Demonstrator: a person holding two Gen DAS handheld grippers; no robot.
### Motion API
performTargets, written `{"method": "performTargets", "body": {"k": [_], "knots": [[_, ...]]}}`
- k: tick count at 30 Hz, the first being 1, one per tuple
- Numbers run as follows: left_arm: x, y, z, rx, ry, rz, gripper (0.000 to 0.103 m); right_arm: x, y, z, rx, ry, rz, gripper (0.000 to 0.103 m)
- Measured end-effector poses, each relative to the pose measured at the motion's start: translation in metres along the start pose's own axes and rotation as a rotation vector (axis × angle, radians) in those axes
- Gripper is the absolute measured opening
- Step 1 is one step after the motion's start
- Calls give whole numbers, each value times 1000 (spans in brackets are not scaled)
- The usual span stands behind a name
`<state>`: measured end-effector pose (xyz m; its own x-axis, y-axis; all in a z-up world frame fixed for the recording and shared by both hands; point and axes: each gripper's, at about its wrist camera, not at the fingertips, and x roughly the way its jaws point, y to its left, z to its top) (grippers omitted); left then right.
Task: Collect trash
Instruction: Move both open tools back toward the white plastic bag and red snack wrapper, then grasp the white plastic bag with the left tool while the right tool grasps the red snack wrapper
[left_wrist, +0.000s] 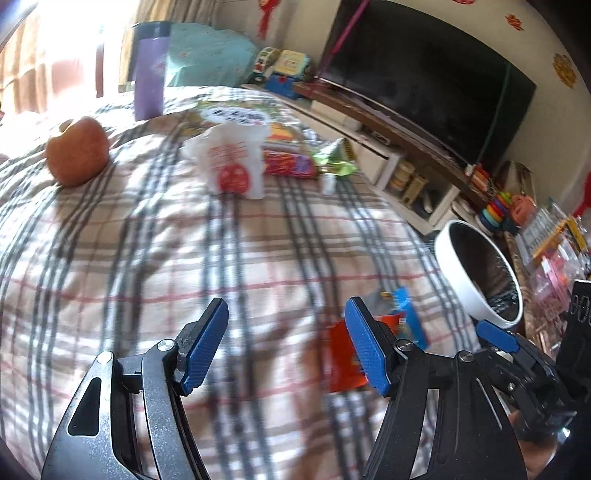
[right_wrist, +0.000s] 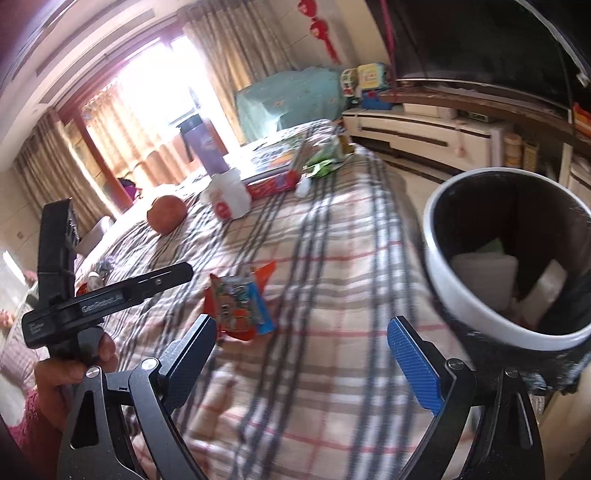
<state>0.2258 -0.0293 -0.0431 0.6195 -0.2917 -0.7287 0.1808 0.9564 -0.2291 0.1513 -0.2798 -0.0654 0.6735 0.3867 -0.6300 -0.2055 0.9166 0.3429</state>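
1. The left gripper (left_wrist: 286, 347) stands released above the plaid bed cover (left_wrist: 184, 258); nothing sits between its blue pads.
2. The right gripper (right_wrist: 303, 362) is spread wide and empty over the same cover; the left wrist view shows part of it at the 4 o'clock edge.
3. An orange and blue snack wrapper (right_wrist: 242, 304) lies flat on the bed, at 11 o'clock from the right gripper and just behind the left gripper's right finger (left_wrist: 367, 350).
4. A white-rimmed trash bin (right_wrist: 513, 258) stands beside the bed at 2 o'clock in the right wrist view, with pale scraps inside.
5. Toward 12 o'clock lie an apple (left_wrist: 77, 151), a white paper bag (left_wrist: 232, 162), more wrappers (left_wrist: 306, 158) and a purple tumbler (left_wrist: 149, 70).
6. A hand (right_wrist: 74, 365) grips the left gripper's handle at 8 o'clock.
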Motion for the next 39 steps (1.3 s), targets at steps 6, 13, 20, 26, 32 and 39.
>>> {"method": "performTargets", "body": {"k": [6, 13, 20, 26, 32, 39], "knots": [[4, 18, 2, -25, 7, 26, 67, 20, 20, -1, -36, 38, 39, 95], [14, 28, 12, -24, 19, 39, 69, 44, 32, 3, -49, 86, 62, 95], [33, 34, 35, -47, 20, 44, 74, 66, 38, 13, -73, 127, 39, 57], [59, 36, 63, -72, 0, 65, 76, 66, 35, 17, -86, 106, 48, 15], [89, 35, 86, -82, -42, 122, 76, 65, 20, 14, -19, 53, 44, 15], [112, 46, 97, -129, -14, 128, 43, 64, 16, 14, -7, 39, 59, 15]]}}
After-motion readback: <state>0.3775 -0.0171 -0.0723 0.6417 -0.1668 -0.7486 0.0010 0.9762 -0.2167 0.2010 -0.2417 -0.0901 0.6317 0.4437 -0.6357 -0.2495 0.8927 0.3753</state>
